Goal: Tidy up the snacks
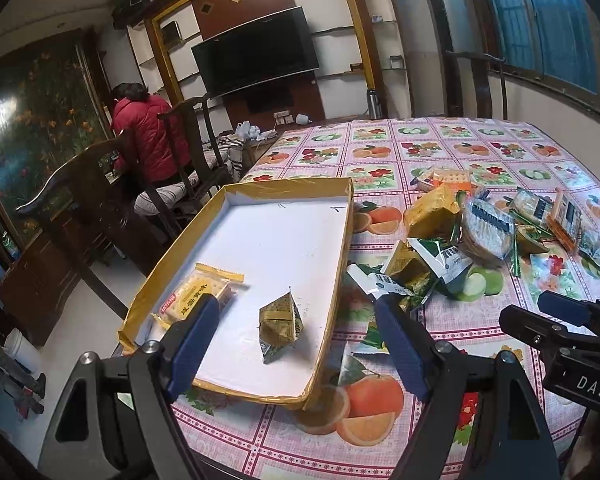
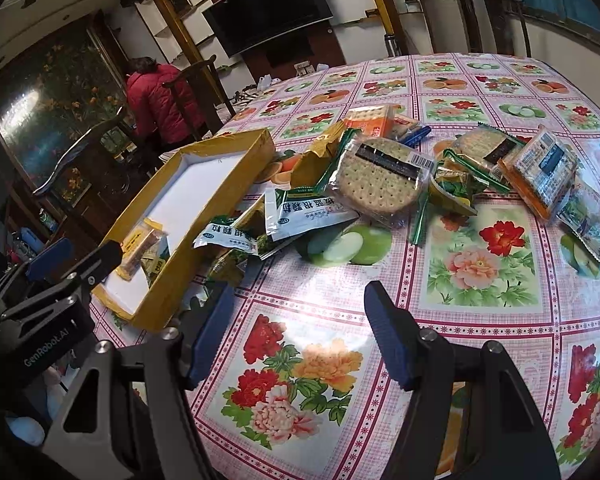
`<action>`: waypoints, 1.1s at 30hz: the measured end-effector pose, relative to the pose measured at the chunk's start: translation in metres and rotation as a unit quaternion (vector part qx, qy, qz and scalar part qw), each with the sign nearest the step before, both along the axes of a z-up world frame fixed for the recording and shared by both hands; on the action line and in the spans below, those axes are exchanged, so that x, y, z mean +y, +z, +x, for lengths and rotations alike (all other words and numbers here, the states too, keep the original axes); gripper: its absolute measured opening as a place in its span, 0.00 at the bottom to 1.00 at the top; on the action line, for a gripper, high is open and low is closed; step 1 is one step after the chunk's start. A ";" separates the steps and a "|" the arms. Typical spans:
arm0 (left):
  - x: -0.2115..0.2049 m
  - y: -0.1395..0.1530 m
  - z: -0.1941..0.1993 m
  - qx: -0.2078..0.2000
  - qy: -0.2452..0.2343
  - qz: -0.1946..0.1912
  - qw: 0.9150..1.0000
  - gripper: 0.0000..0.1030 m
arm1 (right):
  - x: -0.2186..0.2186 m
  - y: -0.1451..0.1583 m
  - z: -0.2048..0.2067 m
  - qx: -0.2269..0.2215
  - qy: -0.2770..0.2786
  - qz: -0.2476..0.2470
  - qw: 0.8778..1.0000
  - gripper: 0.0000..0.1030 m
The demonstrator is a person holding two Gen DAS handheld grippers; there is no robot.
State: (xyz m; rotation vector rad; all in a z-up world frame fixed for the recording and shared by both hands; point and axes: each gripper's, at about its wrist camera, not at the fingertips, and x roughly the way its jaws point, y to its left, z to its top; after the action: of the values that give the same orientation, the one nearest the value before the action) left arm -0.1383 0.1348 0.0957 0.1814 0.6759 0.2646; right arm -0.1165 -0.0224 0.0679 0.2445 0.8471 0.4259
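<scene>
A shallow yellow box with a white floor [image 1: 284, 236] lies at the table's left edge; it also shows in the right wrist view [image 2: 192, 188]. Inside lie a yellow cracker pack [image 1: 204, 292] and a gold-green pyramid packet [image 1: 281, 324]. A pile of snack packets [image 1: 452, 240] lies right of the box, with a round cracker pack [image 2: 380, 184] and orange packs [image 2: 540, 172]. My left gripper [image 1: 300, 340] is open over the box's near end, empty. My right gripper [image 2: 296, 328] is open above the tablecloth, short of the pile, empty.
The table wears a pink fruit-and-flower cloth [image 2: 480, 264]. Dark wooden chairs [image 1: 188, 148] stand left of the table, where a person in a red jacket [image 1: 148, 140] sits. A TV [image 1: 256, 52] hangs on the far wall. The right gripper's body [image 1: 572, 344] shows at the left view's right edge.
</scene>
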 end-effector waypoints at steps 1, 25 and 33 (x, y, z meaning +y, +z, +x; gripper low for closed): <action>-0.001 0.000 0.000 0.001 -0.001 0.001 1.000 0.78 | -0.002 0.000 0.000 0.001 -0.001 0.001 1.000 0.67; -0.042 -0.002 0.009 0.012 -0.025 0.036 0.999 0.78 | -0.047 -0.005 0.004 0.007 -0.032 0.023 0.999 0.67; -0.052 -0.005 0.010 0.008 -0.036 0.020 0.999 0.78 | -0.066 -0.011 0.008 0.007 -0.057 0.024 0.998 0.67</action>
State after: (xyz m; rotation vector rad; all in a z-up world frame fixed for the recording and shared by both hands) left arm -0.1284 0.0824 0.0912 0.2448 0.6782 0.2078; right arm -0.1085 -0.0881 0.0569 0.3383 0.8325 0.3383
